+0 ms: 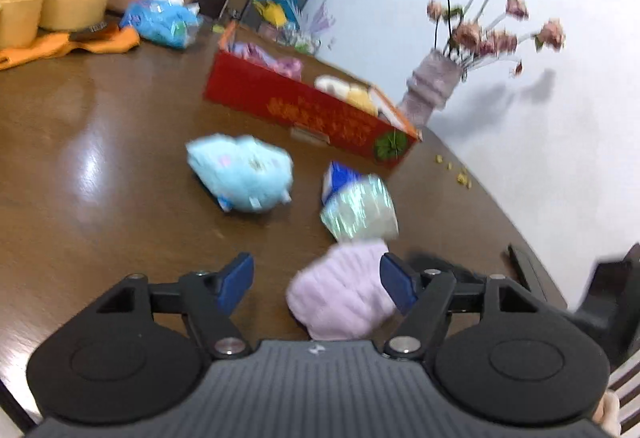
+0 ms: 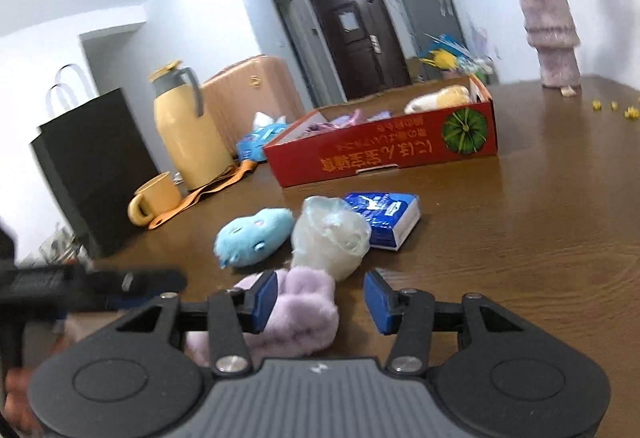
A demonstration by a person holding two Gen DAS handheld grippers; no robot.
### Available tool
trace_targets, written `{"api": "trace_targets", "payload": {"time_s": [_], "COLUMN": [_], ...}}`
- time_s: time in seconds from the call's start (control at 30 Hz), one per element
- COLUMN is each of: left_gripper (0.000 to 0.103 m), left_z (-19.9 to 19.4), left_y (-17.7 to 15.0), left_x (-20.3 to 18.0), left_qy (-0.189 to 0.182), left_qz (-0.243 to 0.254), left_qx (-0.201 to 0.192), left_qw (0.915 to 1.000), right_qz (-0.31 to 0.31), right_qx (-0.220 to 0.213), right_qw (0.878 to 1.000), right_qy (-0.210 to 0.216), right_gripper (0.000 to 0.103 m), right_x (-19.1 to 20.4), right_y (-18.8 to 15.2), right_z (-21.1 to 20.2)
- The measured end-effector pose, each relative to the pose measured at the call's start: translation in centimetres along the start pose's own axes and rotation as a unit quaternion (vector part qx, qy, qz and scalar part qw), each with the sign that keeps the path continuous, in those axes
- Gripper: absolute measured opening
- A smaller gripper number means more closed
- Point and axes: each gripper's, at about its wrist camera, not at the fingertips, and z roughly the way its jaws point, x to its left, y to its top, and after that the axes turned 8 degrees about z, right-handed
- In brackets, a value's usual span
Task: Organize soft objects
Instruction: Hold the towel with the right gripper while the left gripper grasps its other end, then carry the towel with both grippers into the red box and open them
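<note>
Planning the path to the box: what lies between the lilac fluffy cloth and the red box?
Right wrist view: a crumpled clear bag and a blue tissue pack lie between the lilac cloth and red box.

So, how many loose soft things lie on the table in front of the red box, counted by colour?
Light blue: 1, the plush toy
Lilac: 1, the fluffy cloth
Clear with pale green: 1, the plastic-wrapped bundle
Blue and white: 1, the tissue pack
Total: 4
</note>
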Motion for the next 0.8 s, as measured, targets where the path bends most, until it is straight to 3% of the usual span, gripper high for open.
{"api": "trace_targets", "payload": {"time_s": [0.07, 0.17, 0.23, 0.43, 0.53, 0.67, 0.8], "left_gripper": [0.052, 0.039, 0.033, 0.025, 0.023, 0.023, 0.023], "left_z": [1.4, 2.0, 2.0, 1.9, 1.1, 0.3, 3.0], "left_y": [-0.6, -1.1, -1.2, -1.3, -0.2, 4.5, 12.6], "left_x": [-0.3, 0.4, 1.0, 1.3, 0.9, 1.1, 1.3], "left_qy": [0.008, -0.013, -0.02, -0.036, -0.05, -0.083, -0.098], "left_qz": [-0.011, -0.041, -0.05, -0.034, -0.005, 0.008, 0.042], "left_qx": [0.026, 0.03, 0.027, 0.018, 0.002, -0.042, -0.07], "left_qw": [0.9996, 0.9986, 0.9982, 0.9986, 0.9987, 0.9956, 0.9918], "right_qz": [0.019, 0.024, 0.028, 0.065, 0.034, 0.034, 0.03], "right_qx": [0.01, 0.02, 0.026, 0.035, 0.035, -0.003, -0.051], "right_qw": [1.0, 0.999, 0.999, 0.997, 0.999, 0.999, 0.997], "right_qy": [-0.014, -0.012, -0.006, -0.001, -0.009, 0.028, 0.057], "right_gripper": [0.048, 0.047, 0.04, 0.016, 0.013, 0.013, 0.013], "right_x": [-0.2, 0.1, 0.2, 0.3, 1.9, 3.0, 3.2], "right_y": [0.0, -0.6, -1.2, -2.1, -1.5, 2.2, 9.9], "right_z": [1.6, 2.4, 2.1, 1.6, 1.2, -0.2, 1.7]}}
